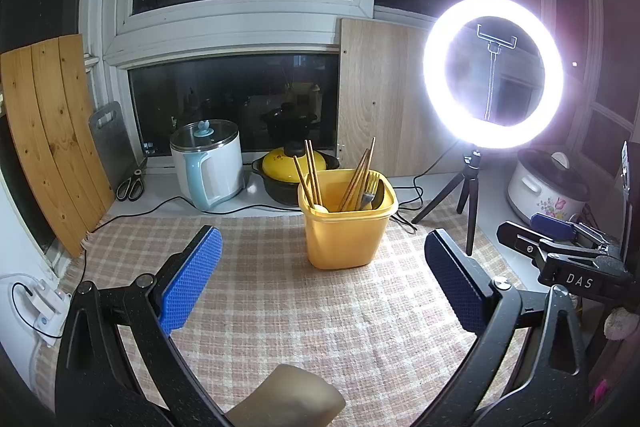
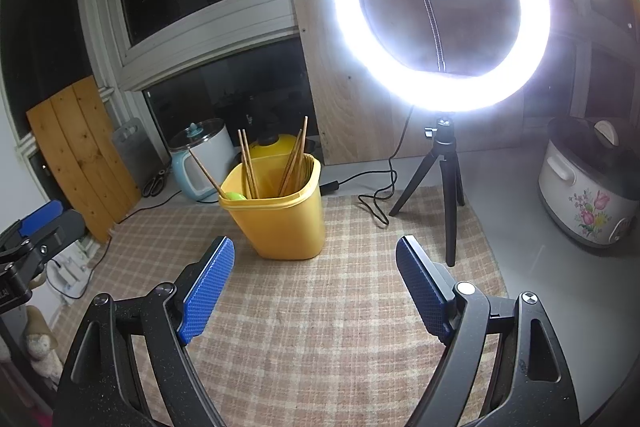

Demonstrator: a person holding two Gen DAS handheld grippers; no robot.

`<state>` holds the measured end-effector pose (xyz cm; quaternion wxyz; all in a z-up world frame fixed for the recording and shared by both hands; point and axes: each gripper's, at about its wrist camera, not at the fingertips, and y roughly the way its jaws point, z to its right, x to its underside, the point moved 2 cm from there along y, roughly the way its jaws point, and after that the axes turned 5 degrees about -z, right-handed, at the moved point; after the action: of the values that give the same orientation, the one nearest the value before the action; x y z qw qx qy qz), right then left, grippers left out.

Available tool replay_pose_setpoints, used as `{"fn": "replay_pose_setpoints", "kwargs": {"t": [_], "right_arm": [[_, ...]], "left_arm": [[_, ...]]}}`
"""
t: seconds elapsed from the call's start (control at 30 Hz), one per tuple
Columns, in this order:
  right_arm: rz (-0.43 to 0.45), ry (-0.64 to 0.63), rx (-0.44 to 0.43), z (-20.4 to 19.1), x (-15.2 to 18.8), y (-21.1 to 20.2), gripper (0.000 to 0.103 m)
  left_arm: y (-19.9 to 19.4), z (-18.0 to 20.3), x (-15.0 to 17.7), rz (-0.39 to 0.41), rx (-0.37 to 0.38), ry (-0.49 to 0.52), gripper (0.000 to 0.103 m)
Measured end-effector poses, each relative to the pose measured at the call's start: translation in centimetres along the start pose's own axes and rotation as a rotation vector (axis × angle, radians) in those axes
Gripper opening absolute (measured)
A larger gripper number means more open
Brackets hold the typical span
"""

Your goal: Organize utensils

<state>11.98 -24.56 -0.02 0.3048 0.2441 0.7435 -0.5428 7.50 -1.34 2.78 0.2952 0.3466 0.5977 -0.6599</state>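
A yellow plastic holder (image 1: pixel 344 231) stands upright on the checked cloth (image 1: pixel 280 315). It holds several wooden chopsticks (image 1: pixel 312 171), a fork (image 1: pixel 370 189) and a green spoon (image 2: pixel 236 195). The holder also shows in the right wrist view (image 2: pixel 280 223). My left gripper (image 1: pixel 322 259) is open and empty, just in front of the holder. My right gripper (image 2: pixel 314 267) is open and empty, in front of the holder and slightly to its right. The right gripper also shows at the right edge of the left wrist view (image 1: pixel 560 247).
A lit ring light (image 1: pixel 494 73) on a black tripod (image 1: pixel 468 191) stands right of the holder, its cable (image 2: pixel 376 203) trailing on the cloth. Behind are a kettle (image 1: pixel 208 163), a yellow-lidded pot (image 1: pixel 288 171), scissors (image 1: pixel 130 185), wooden boards (image 1: pixel 52 131) and a floral cooker (image 2: pixel 588 191).
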Motion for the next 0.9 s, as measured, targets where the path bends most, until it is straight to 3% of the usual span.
{"fn": "replay_pose_setpoints", "kwargs": {"t": [0.9], "right_arm": [[-0.029, 0.044, -0.004, 0.68, 0.39, 0.74, 0.083]], "left_arm": [[0.29, -0.41, 0.38, -0.002, -0.014, 0.009, 0.103]]}}
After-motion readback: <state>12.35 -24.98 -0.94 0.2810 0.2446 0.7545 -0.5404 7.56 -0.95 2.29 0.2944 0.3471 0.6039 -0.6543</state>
